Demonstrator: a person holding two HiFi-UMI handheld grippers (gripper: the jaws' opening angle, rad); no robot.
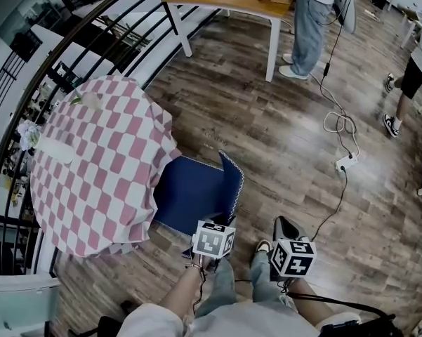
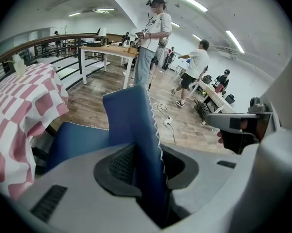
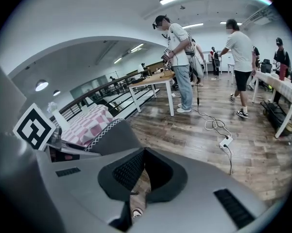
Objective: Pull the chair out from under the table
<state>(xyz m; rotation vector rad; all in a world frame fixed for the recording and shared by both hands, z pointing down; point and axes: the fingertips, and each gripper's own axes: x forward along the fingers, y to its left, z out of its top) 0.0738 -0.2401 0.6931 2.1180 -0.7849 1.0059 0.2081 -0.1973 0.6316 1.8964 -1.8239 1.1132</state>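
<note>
Chair (image 1: 193,192): padded blue, white-stitched edges, back upright, seat facing bench (image 1: 91,174) edge. My left gripper (image 2: 148,161) jaws clamp its back; right gripper (image 3: 145,152) jaws together, empty.

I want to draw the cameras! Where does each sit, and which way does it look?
Head view: on the person's head, looking steeply down at the blue padded chair next to the round table in pink-and-white checked cloth; forearms, left gripper and right gripper show.
Left gripper view: on the left gripper, looking along its jaws, clamped on the chair's backrest; right gripper at right.
Right gripper view: on the right gripper, jaws together, empty, facing the room; own shoe below.
Shared: every view sees chair and table.
</note>
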